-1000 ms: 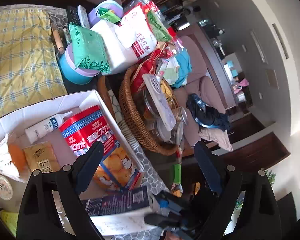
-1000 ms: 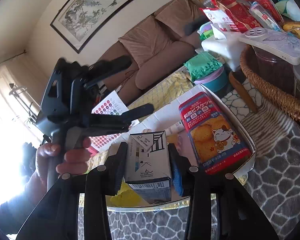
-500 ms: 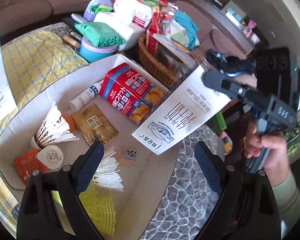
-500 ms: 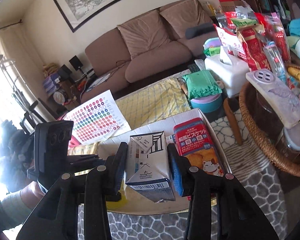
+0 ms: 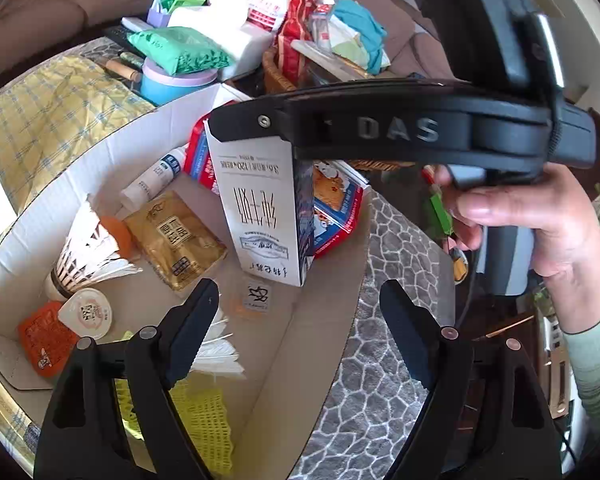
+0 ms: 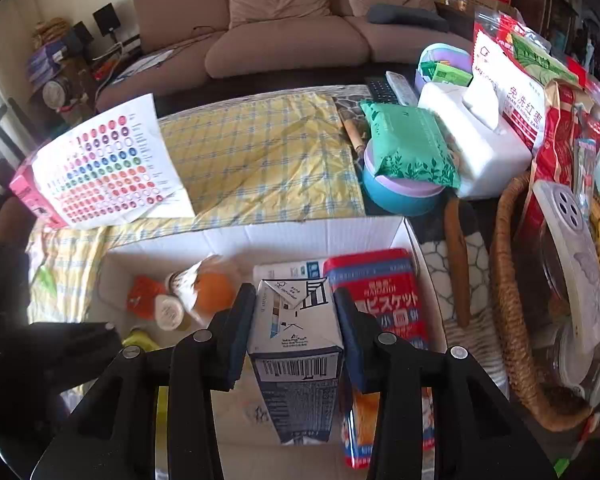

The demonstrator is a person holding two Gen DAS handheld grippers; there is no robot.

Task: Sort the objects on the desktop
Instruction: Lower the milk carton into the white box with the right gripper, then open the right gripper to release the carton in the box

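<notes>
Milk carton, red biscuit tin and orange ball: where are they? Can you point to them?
milk carton (image 6: 296,320), right wrist view, on its folded top between the gripper pads.
red biscuit tin (image 6: 380,292), right wrist view, on its red lid.
orange ball (image 6: 216,292), right wrist view, on its blurry orange middle.

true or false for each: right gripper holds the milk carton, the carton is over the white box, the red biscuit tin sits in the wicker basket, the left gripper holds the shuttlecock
1. The right gripper holds the milk carton. True.
2. The carton is over the white box. True.
3. The red biscuit tin sits in the wicker basket. False: it lies in the white box, beside the carton.
4. The left gripper holds the shuttlecock. False: its closing jaws hold nothing; the shuttlecock lies in the box.
</notes>
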